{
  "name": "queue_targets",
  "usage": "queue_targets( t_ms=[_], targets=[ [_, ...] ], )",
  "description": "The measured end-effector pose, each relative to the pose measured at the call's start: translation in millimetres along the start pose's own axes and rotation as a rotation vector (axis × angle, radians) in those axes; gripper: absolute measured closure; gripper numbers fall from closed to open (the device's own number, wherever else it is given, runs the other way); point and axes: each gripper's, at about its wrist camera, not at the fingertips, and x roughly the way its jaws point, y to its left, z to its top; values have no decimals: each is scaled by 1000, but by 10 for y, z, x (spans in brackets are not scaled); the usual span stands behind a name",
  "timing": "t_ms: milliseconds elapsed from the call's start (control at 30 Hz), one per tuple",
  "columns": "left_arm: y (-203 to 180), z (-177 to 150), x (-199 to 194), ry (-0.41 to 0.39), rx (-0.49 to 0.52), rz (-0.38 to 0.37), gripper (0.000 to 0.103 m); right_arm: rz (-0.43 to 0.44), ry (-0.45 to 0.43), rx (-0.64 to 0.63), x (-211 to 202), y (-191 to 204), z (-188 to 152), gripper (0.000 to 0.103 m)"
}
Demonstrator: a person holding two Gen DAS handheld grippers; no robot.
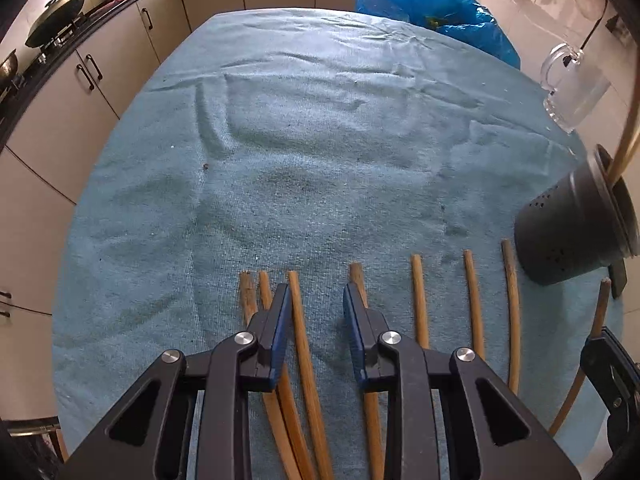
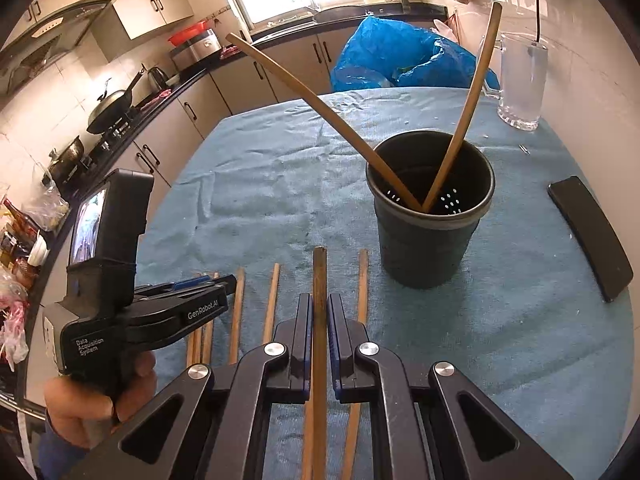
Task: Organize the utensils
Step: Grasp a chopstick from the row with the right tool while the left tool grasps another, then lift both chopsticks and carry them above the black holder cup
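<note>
Several wooden chopsticks point(image 1: 418, 300) lie in a row on the teal cloth point(image 1: 320, 140). My left gripper point(image 1: 316, 292) hangs just over them, open, with one chopstick point(image 1: 298, 320) between its pads close to the left one. That gripper also shows in the right wrist view, as the left gripper point(image 2: 224, 280) held by a hand. My right gripper point(image 2: 319, 298) is shut on a darker chopstick point(image 2: 320, 272), lifted off the cloth and pointing toward the black perforated holder point(image 2: 428, 248). Two chopsticks point(image 2: 304, 92) lean inside the holder.
A glass mug point(image 2: 520, 80) stands at the far right of the table and a blue plastic bag point(image 2: 392, 56) sits at the far edge. A flat black object point(image 2: 592, 236) lies right of the holder. Kitchen cabinets and a stove with a wok point(image 1: 56, 20) run along the left.
</note>
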Motion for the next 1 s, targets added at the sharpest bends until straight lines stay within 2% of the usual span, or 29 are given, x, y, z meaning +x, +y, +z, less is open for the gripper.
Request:
queue_targets(
  t_ms=[133,267,333,467,567,633,767,933,1000],
  targets=[
    [-33,-7,-114,-26,6,-20,78,5,-9,10,-34,-45,-7,95],
    [-126,-4,-57,-9,27,-30,78,10,-12,17,-54,-57,-17,95],
    [-176,-1,18,2,35,-17,80,12,-10,19,-59,-66,-25,95],
    [-215,3,94,-8,34,10,95,15,-7,18,-72,-79,-53,95],
    [-198,-26,52,-15,32,3,96,22,-11,19,-100,-105,-43,95],
    [-167,-75,-94,-45,26,-12,96,30,-20,20,-137,-115,-44,95],
    [-83,-174,-597,-156,14,-61,96,70,-57,17,-276,-114,-54,95],
    [23,-362,-1269,-309,3,-92,96,130,-162,-10,-607,-78,-72,95],
    [39,-424,-1424,-339,-1,-108,96,149,-212,-20,-755,-68,-92,95]
  ],
)
